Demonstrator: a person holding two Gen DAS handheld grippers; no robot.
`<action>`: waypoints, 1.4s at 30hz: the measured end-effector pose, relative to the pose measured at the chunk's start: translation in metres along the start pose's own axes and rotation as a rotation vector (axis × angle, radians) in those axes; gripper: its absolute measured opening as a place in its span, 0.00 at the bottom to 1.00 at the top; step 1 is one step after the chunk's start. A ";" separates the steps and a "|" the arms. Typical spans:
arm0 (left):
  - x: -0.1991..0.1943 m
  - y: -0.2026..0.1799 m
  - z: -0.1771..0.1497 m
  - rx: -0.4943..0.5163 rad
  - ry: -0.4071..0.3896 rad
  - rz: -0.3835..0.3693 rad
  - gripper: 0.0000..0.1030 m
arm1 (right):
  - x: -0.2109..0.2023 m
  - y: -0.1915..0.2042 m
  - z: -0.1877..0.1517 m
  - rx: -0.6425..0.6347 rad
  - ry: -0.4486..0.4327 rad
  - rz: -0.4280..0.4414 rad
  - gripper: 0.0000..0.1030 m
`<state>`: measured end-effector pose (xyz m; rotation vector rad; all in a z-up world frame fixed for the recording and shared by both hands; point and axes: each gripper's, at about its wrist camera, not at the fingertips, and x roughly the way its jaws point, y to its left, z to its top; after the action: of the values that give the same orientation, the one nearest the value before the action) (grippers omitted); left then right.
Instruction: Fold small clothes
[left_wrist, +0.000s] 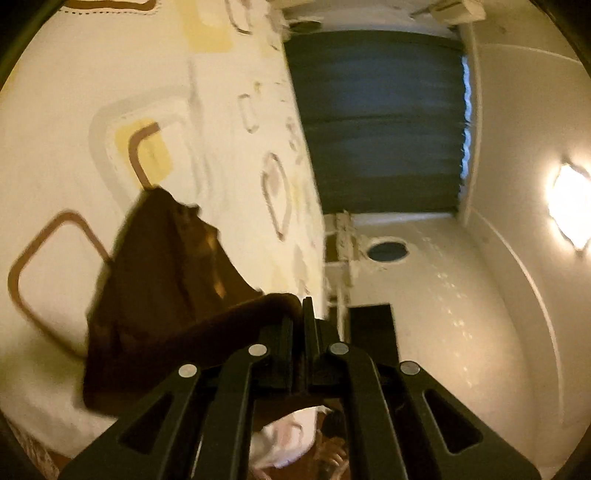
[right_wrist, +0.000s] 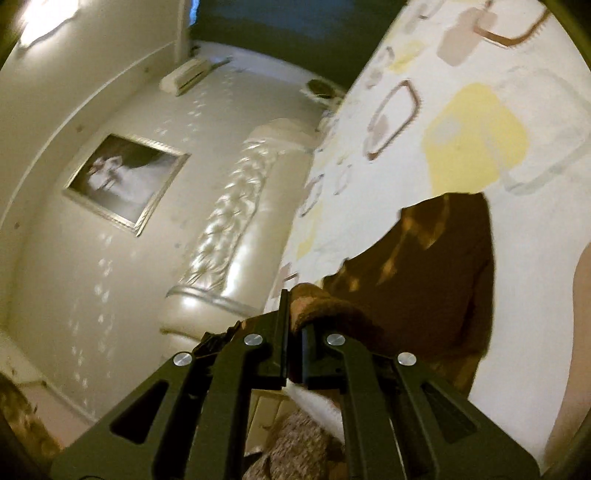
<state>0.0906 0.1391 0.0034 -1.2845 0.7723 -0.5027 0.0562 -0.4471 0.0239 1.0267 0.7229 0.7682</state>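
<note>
Brown fabric hangs between two handheld grippers above a bed dressed in a white sheet (left_wrist: 66, 110) printed with brown, yellow and grey rounded squares. The left gripper (left_wrist: 301, 314) has its black fingers pressed together on a rolled edge of the brown garment (left_wrist: 159, 280), which drapes down and away over the sheet, blurred by motion. Seen from the right wrist, the right gripper (right_wrist: 293, 317) likewise pinches a thick, fuzzy hem of the same garment, the rest spreading out against the patterned sheet. Both views are steeply tilted. A dark green curtain (left_wrist: 380, 122), a lit wall lamp (left_wrist: 570, 206), a framed picture (right_wrist: 125, 182) and a tufted cream headboard (right_wrist: 229, 221) surround the bed.
</note>
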 end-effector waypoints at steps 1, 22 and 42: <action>0.006 0.005 0.005 -0.006 -0.005 0.013 0.04 | 0.005 -0.007 0.005 0.015 0.000 -0.007 0.04; 0.086 0.100 0.070 -0.221 -0.039 0.212 0.04 | 0.094 -0.120 0.071 0.205 0.012 -0.179 0.04; 0.068 0.105 0.092 -0.221 -0.065 0.290 0.43 | 0.080 -0.155 0.081 0.315 -0.153 -0.183 0.38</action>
<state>0.1951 0.1746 -0.1058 -1.3562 0.9610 -0.1438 0.1983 -0.4676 -0.1047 1.2687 0.8078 0.4193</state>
